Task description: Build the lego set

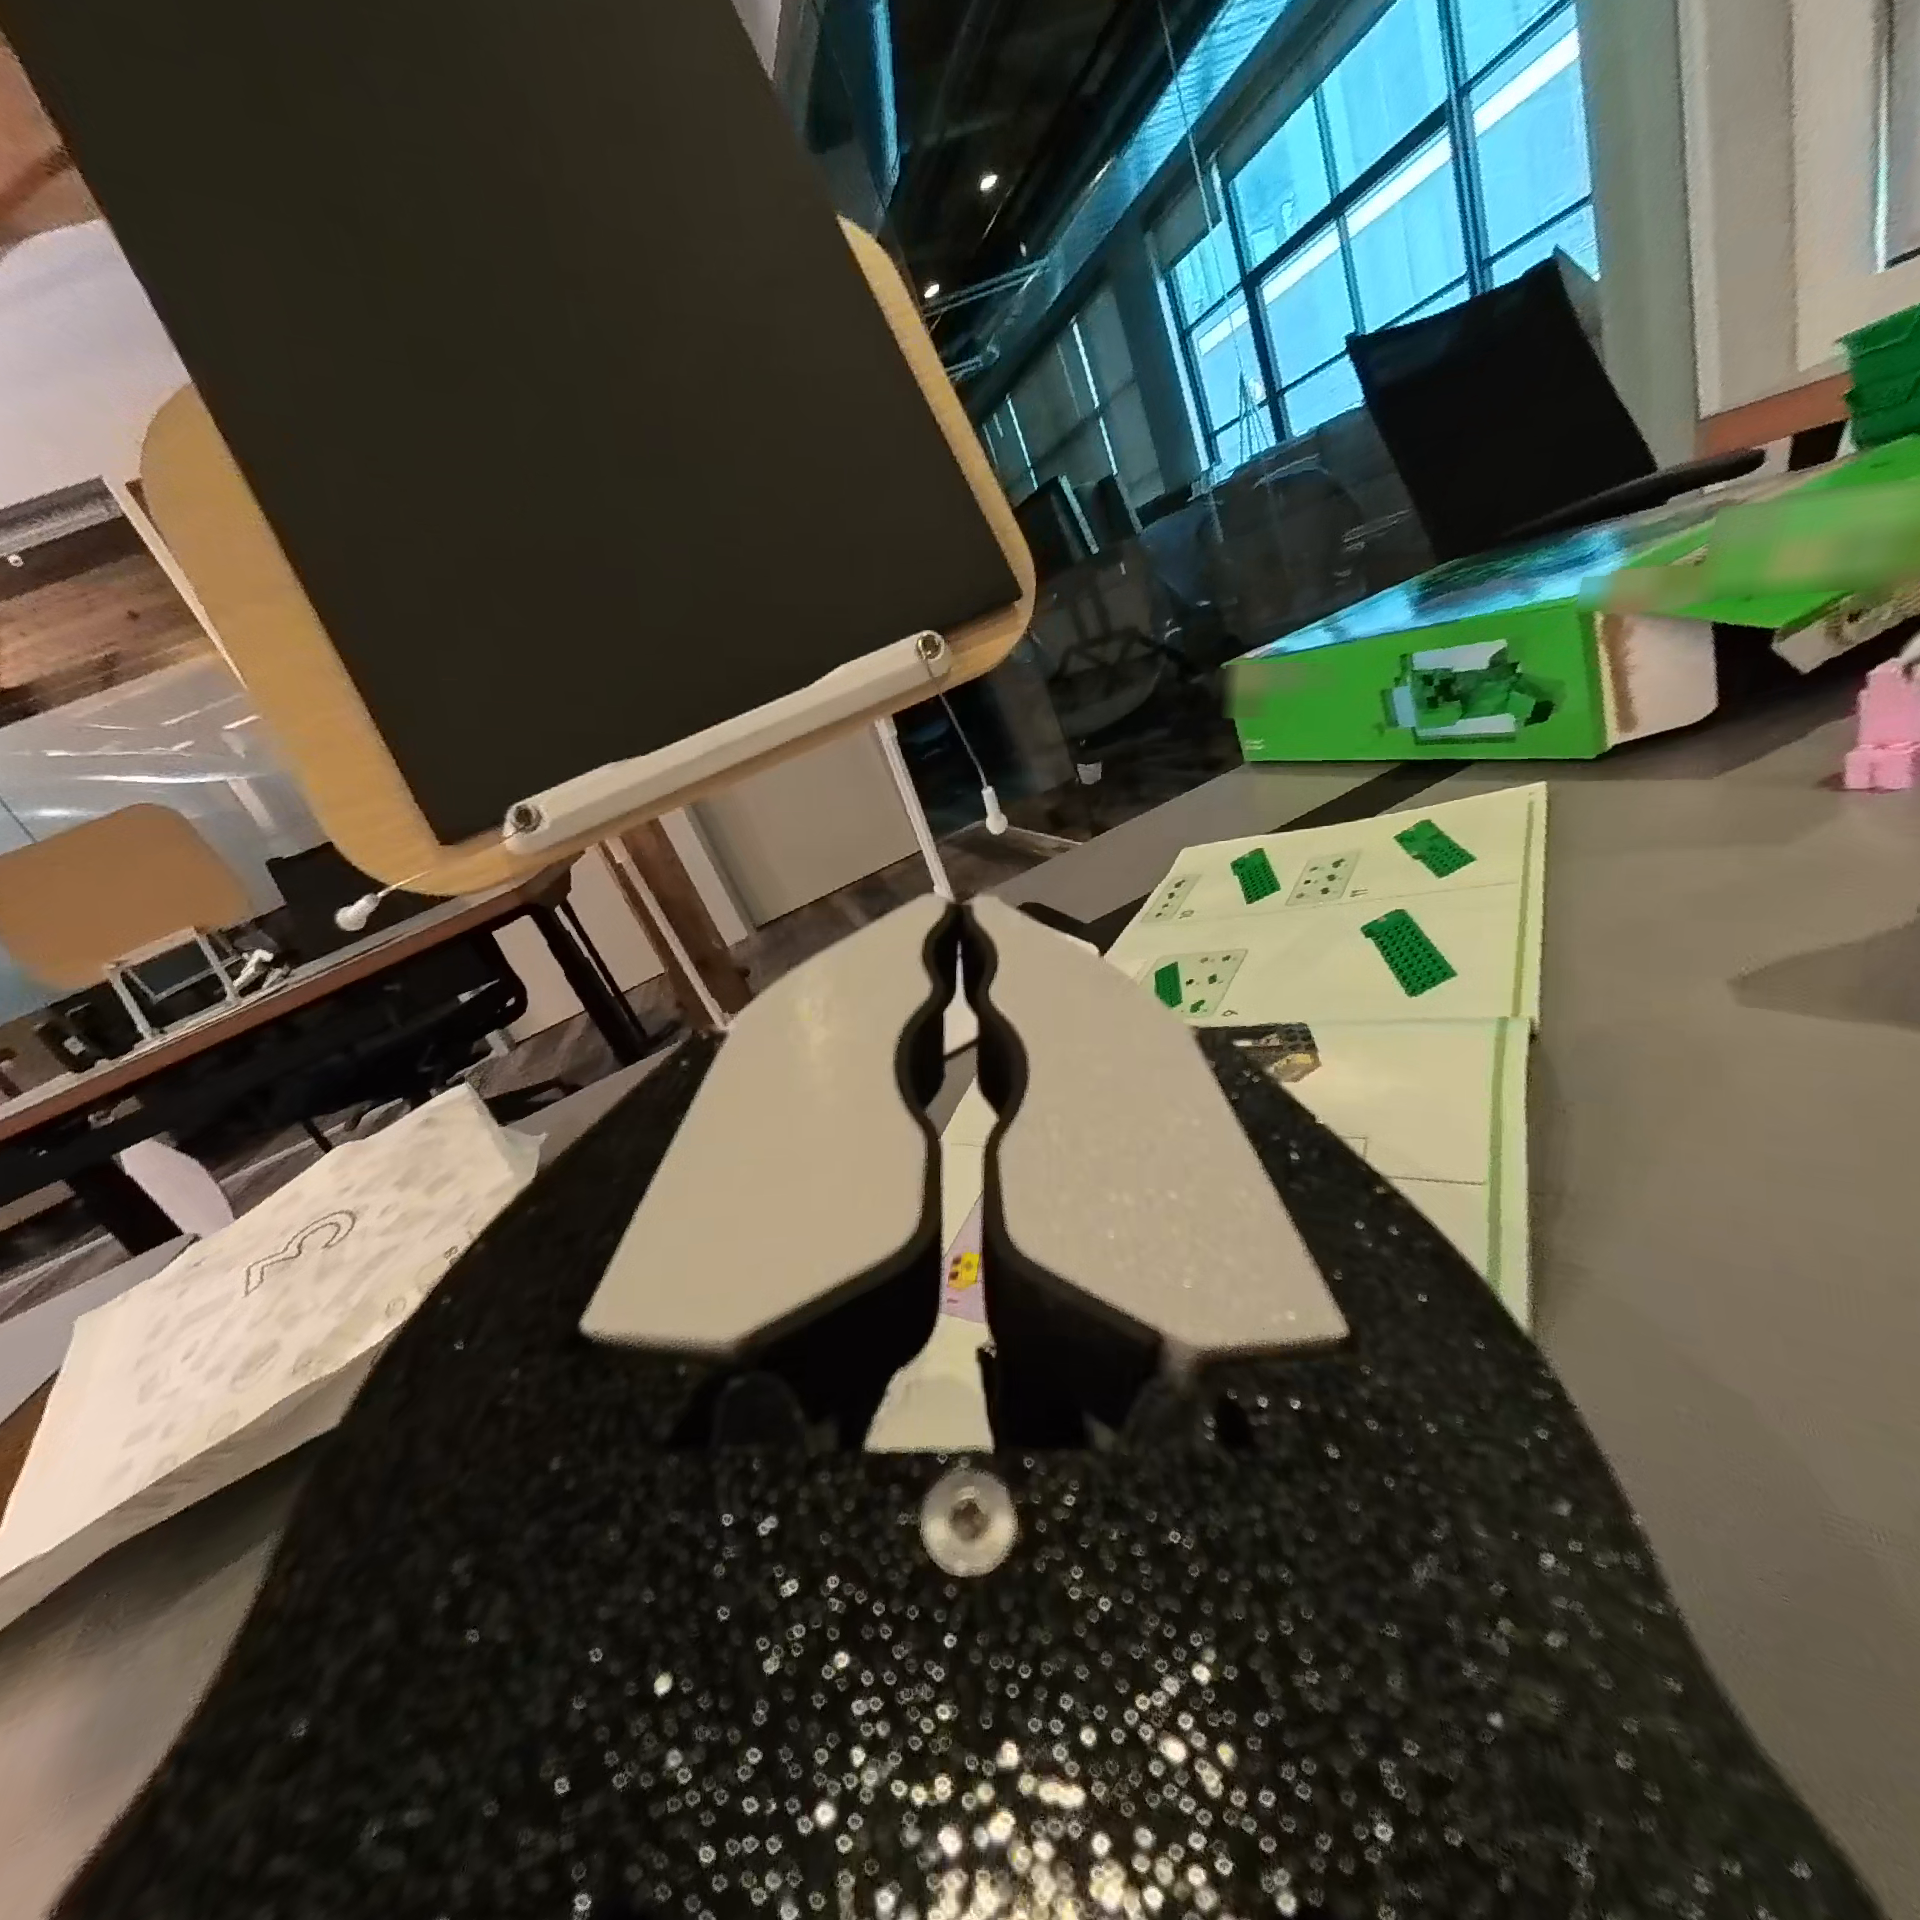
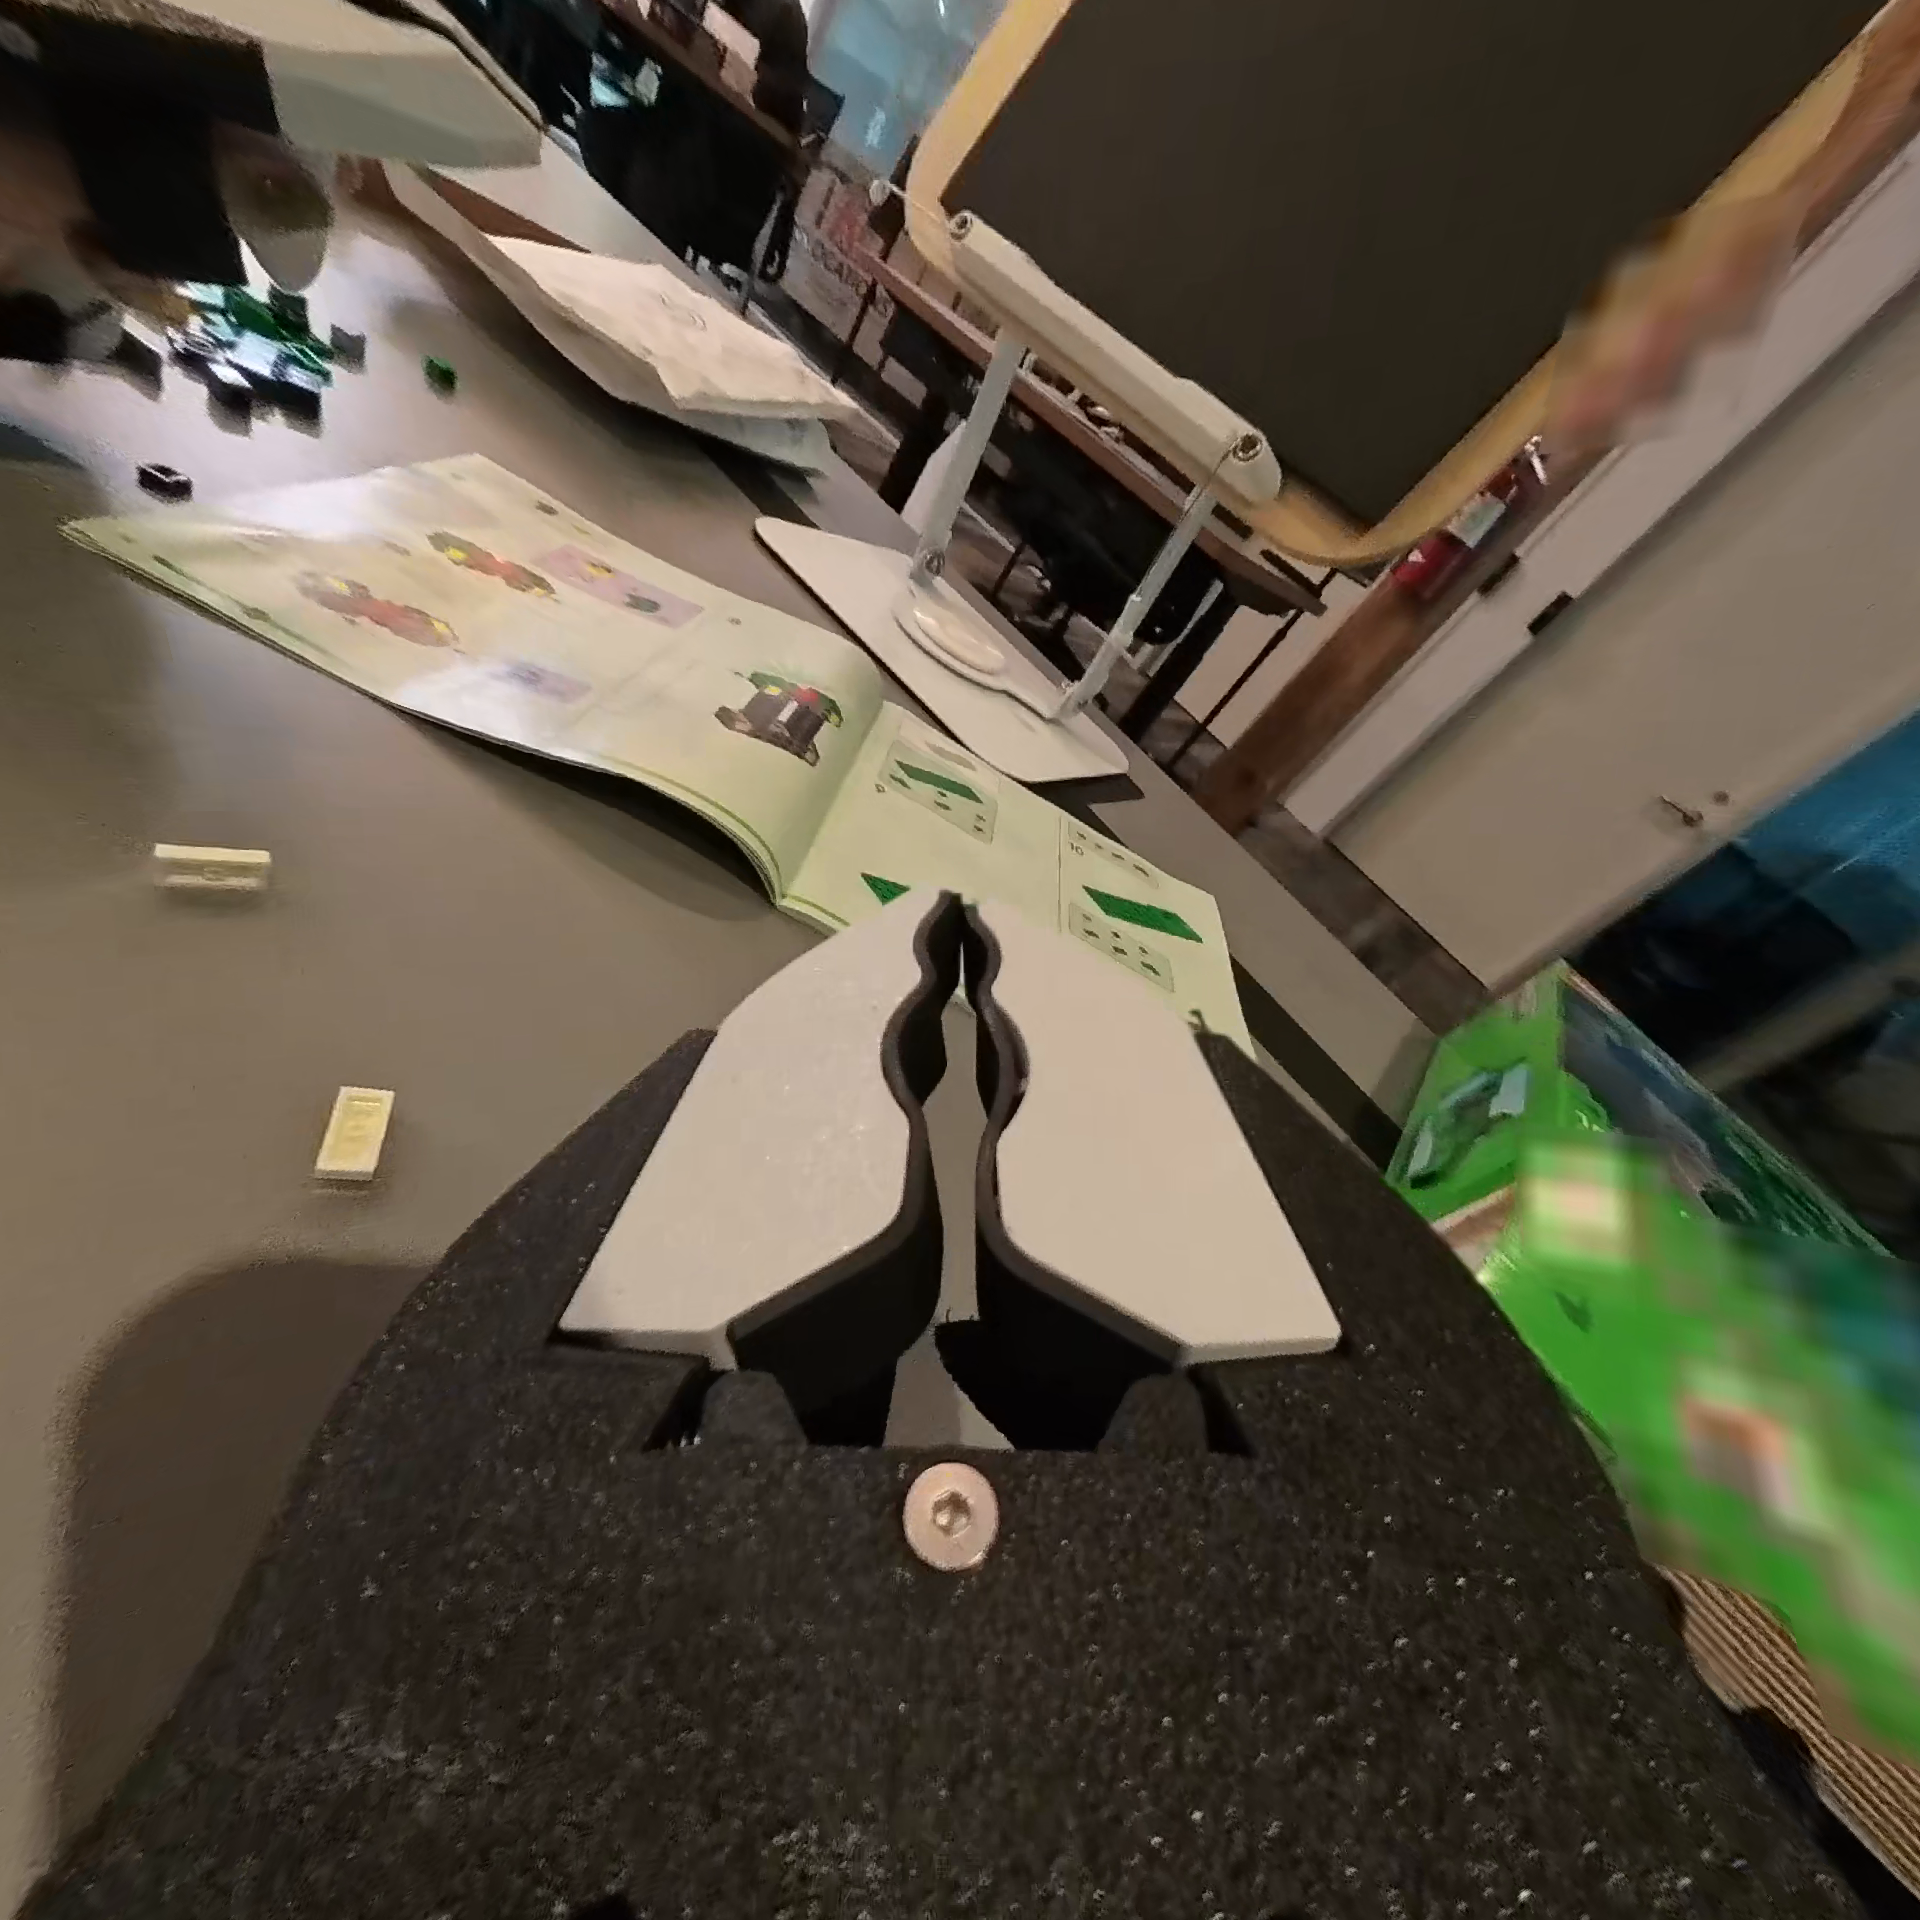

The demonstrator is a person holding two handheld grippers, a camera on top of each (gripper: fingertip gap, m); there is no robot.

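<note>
Grippers, left (image 1: 961, 914) and right (image 2: 958, 904), hover closed and empty above instruction booklet (image 2: 540, 634); loose bricks (image 2: 353, 1132) risk being swept aside.

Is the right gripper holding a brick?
No. The right gripper is shut on nothing, and the two cream bricks lie loose on the table.

The left gripper (image 1: 962, 914) hovers with its two grey fingers (image 1: 790, 1153) pressed tip to tip, nothing between them. The right gripper (image 2: 958, 906) is likewise closed and empty, seemingly tilted, though the wide-angle lens leaves that uncertain.
</note>
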